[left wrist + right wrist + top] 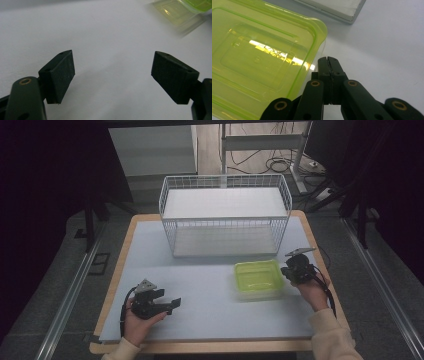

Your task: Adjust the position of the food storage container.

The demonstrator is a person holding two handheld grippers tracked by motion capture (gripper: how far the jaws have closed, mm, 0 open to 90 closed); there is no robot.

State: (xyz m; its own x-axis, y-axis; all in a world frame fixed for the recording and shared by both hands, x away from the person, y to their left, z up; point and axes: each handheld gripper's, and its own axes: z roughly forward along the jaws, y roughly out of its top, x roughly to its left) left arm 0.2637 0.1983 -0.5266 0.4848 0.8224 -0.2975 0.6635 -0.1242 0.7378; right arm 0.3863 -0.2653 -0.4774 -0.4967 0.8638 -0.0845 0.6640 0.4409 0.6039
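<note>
Container (258, 278) before basket (225, 215)

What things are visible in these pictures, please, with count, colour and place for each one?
food container: one, translucent yellow-green, lid on, right half of the table, in front of the basket, beside the right hand-held gripper.
wire basket: one, white, far middle of the table, with a white shelf board inside.
table: one, pale grey top with a wooden edge.
cables: several, dark, on the floor behind the table.
left hand-held gripper: one, black, near left of the table, jaws wide apart with nothing between them.
right hand-held gripper: one, black, jaws closed together, just beside the container's corner.
hands: two, cream sleeves, at the near edge.
</note>
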